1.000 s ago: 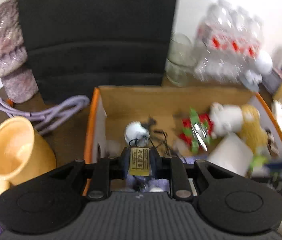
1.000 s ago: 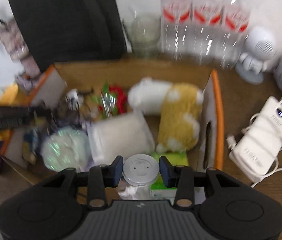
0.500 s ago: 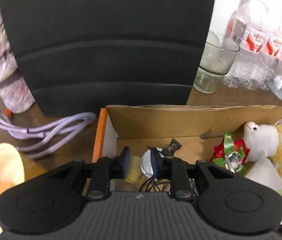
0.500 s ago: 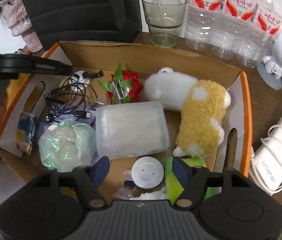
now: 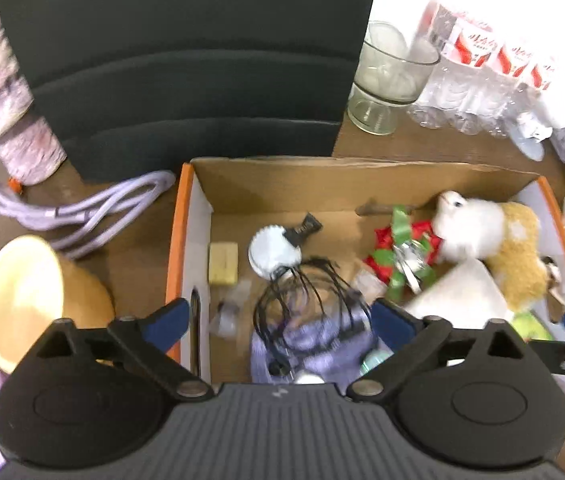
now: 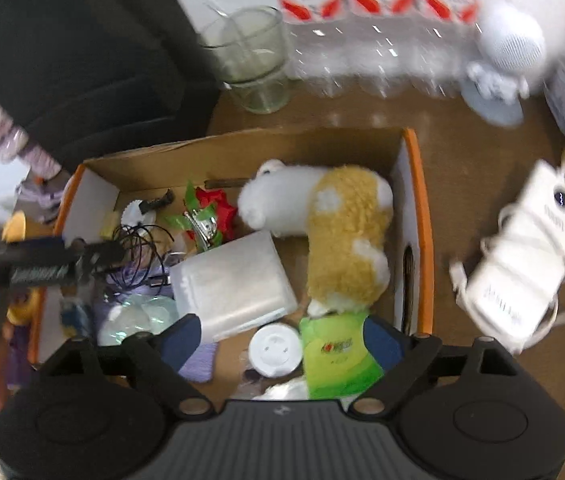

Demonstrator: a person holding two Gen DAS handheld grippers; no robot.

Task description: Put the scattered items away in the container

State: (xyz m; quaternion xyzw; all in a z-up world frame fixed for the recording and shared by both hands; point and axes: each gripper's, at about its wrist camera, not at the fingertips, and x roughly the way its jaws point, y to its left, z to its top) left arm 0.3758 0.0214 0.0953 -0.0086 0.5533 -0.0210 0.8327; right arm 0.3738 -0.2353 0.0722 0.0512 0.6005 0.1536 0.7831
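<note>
An orange-rimmed cardboard box (image 5: 186, 216) (image 6: 418, 216) holds a small yellow packet (image 5: 223, 262), a white round gadget (image 5: 274, 250), black cables (image 5: 306, 292), a red and green bow (image 5: 402, 248), a white and tan plush (image 6: 342, 236), a clear plastic pack (image 6: 234, 280), a white round cap (image 6: 275, 351) and a green tissue pack (image 6: 336, 354). My left gripper (image 5: 274, 320) is open and empty above the box's near left part. My right gripper (image 6: 282, 336) is open and empty above the cap.
Around the box stand a black chair back (image 5: 186, 60), a glass cup (image 5: 390, 80), water bottles (image 5: 482, 76), a yellow cup (image 5: 30, 300), lilac cord (image 5: 82, 212) and a white power bank with cable (image 6: 530, 256). A white speaker figure (image 6: 502, 60) is at the back right.
My left gripper opened and let the yellow packet go; it now lies in the box's left end. My right gripper released the white cap into the box and opened wide, drawing back.
</note>
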